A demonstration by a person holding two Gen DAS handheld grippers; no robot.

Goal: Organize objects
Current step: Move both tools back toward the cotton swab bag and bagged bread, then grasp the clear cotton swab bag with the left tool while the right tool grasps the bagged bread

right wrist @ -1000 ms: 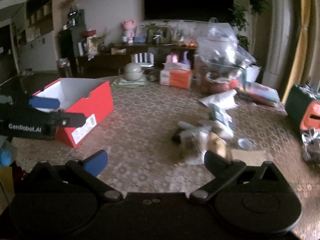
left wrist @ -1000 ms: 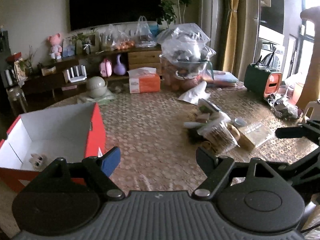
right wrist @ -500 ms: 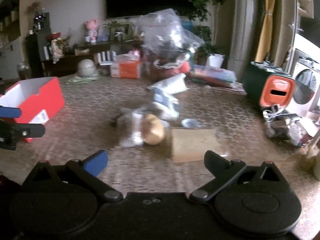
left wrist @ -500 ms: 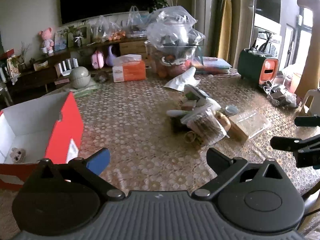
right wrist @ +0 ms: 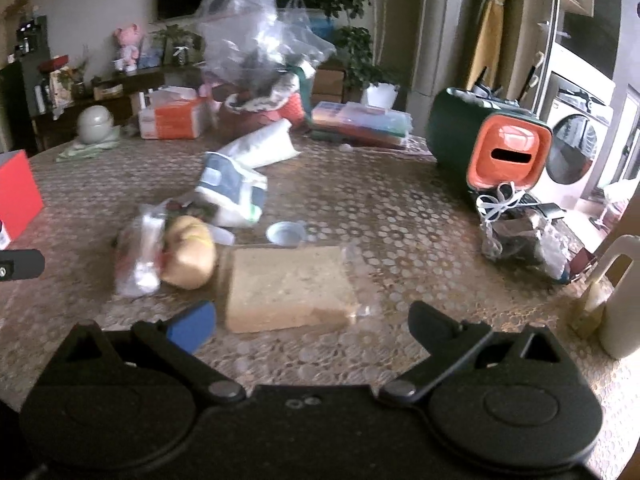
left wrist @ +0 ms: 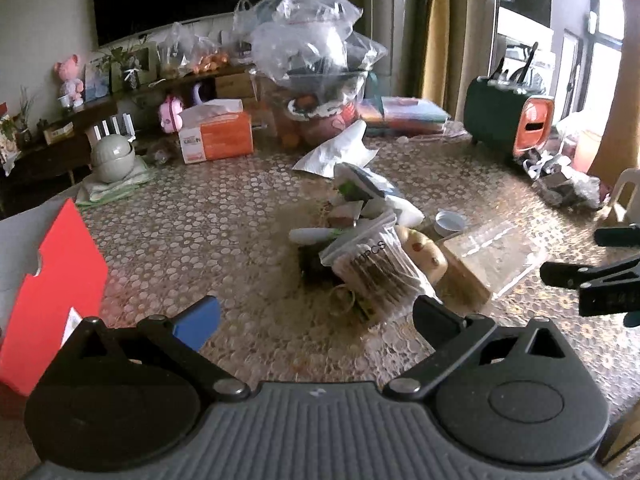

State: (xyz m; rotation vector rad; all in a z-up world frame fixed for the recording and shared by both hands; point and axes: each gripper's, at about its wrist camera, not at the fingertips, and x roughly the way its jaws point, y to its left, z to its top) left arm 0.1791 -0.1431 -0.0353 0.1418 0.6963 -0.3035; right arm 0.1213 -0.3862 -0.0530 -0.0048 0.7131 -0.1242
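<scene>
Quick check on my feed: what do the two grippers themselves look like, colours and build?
Both match: left gripper and right gripper have black linkage fingers on round black pivot housings; one fingertip pad is blue, the other black. The left's base is ribbed grey, the right's looks black.

Left gripper (left wrist: 316, 314): jaws wide apart, just been opening, nothing between them; tilted down toward the table.
Left fingers (left wrist: 196, 320): one blue-padded on the left, one black on the right, both clear of everything.
Left gripper, right wrist view: one black fingertip pokes in at the left edge.
Right gripper (right wrist: 312, 320): jaws spread wide, empty; angled down.
Right gripper, left wrist view: black fingers reach in at the right edge, parted.
</scene>
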